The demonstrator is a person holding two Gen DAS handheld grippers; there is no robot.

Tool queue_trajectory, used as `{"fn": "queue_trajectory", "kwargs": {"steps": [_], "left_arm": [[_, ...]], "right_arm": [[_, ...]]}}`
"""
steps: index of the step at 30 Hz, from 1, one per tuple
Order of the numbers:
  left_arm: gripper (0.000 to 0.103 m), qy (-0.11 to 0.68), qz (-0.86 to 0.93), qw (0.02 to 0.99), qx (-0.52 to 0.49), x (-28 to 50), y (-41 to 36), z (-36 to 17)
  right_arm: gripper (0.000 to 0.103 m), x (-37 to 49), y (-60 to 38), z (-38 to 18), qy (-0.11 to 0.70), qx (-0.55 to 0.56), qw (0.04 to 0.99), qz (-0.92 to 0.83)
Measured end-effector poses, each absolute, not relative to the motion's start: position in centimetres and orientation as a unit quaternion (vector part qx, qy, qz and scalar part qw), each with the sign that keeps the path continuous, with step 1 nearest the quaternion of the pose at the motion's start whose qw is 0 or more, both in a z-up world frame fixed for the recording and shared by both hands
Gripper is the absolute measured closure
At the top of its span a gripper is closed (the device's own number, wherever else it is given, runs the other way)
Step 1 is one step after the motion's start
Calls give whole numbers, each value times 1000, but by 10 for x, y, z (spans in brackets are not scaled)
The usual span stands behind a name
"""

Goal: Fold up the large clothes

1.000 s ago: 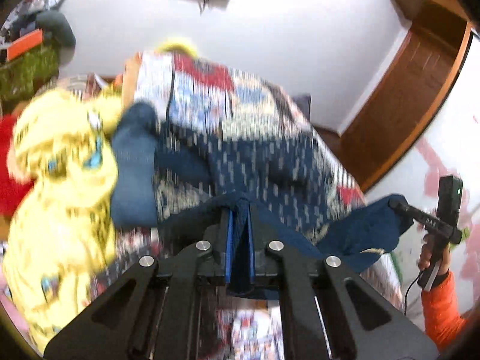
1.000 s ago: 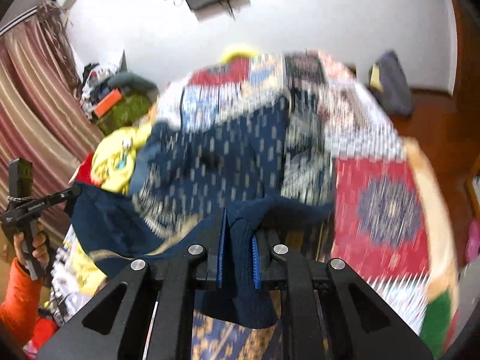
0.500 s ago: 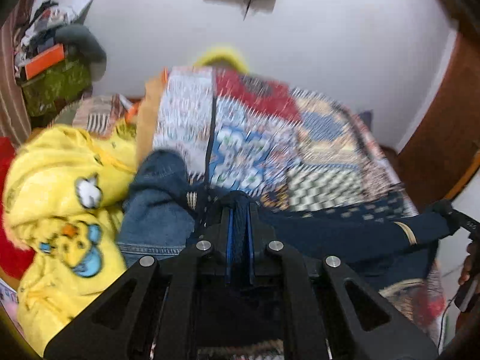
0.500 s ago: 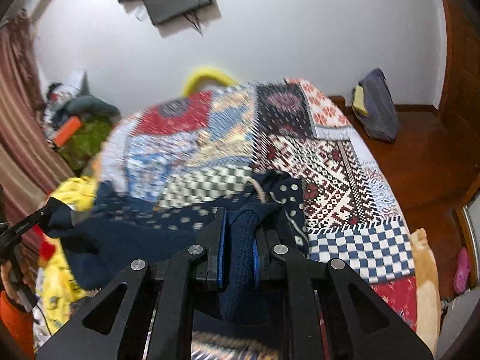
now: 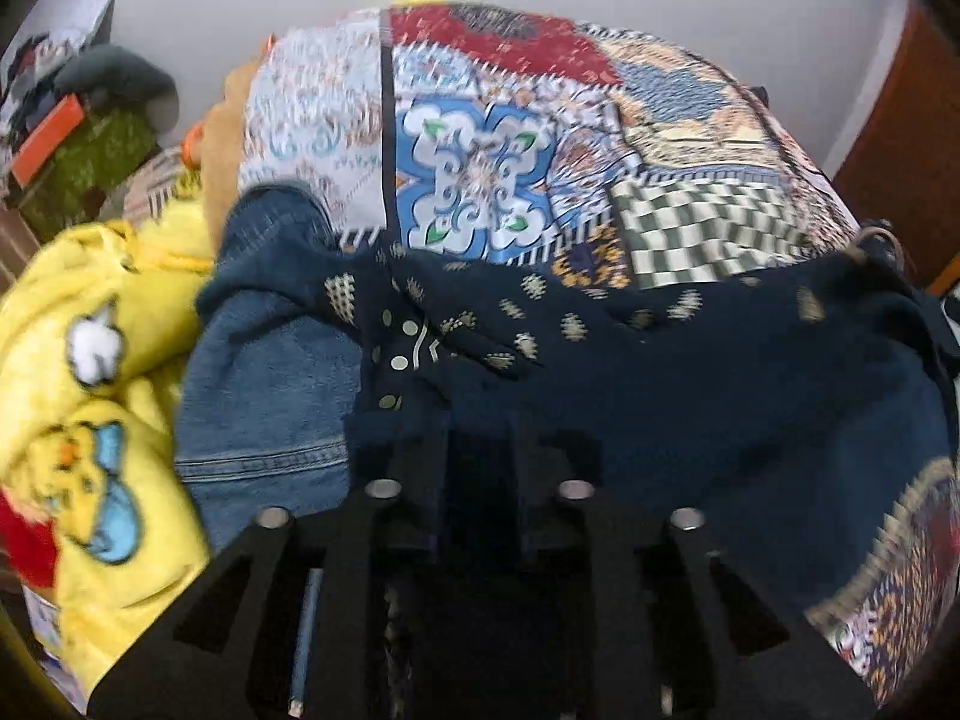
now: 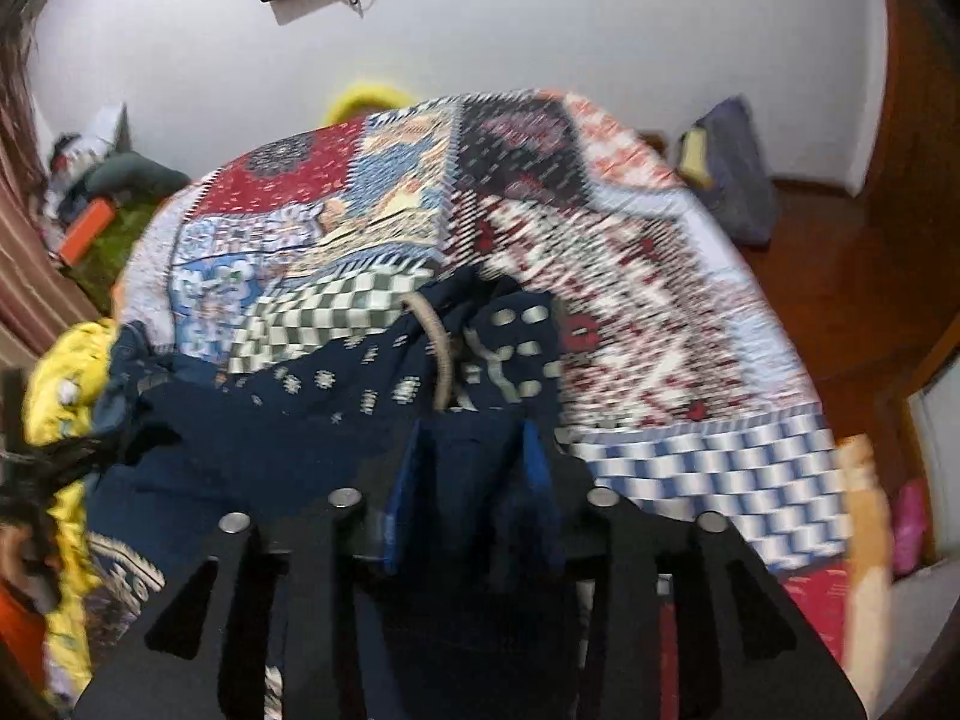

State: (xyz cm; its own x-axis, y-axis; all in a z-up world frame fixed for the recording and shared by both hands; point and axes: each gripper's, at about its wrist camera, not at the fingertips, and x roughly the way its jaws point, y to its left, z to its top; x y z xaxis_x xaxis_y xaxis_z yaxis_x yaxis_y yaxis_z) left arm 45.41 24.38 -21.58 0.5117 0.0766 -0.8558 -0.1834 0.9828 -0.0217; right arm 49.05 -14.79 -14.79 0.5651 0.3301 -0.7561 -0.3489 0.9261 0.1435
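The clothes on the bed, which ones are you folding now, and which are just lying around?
Being folded:
- navy patterned garment, with left gripper and right gripper opening on it

Just lying about:
- yellow cartoon garment
- blue jeans
- patchwork bedspread

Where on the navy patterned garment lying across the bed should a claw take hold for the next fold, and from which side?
Probably the bunched far edge of the navy patterned garment, near its beige cord over the patchwork quilt. Come from above, on the near side: that edge stands in raised folds a claw can pinch, while the middle lies flat. Both claws' jaws are opening, with cloth between them.
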Motion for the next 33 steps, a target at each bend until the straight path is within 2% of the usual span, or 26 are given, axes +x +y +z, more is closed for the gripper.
{"fn": "queue_trajectory", "kwargs": {"steps": [2,4,6,10,19,27,30,33], "left_arm": [[48,465,73,881,-48,440,238,-195],[43,435,75,896,-46,427,233,-175],[42,426,65,901,-44,417,227,-162],[42,435,39,899,-32,406,208,-160],[42,489,8,872,-2,428,165,-223],[42,479,31,876,-47,492,175,-245],[42,472,79,877,-39,509,189,-246],[42,468,128,870,-87,514,223,-248]], "right_arm": [[65,482,-151,-138,409,-19,890,200],[64,464,-153,-122,396,-26,891,221],[59,448,-151,-112,387,-35,890,239],[58,423,-137,-110,384,-58,880,272],[58,426,-82,-162,430,-85,842,314],[58,485,-44,-194,455,-49,837,301],[58,501,-43,-195,444,-44,849,284],[58,502,-49,-189,421,-57,872,244]]}}
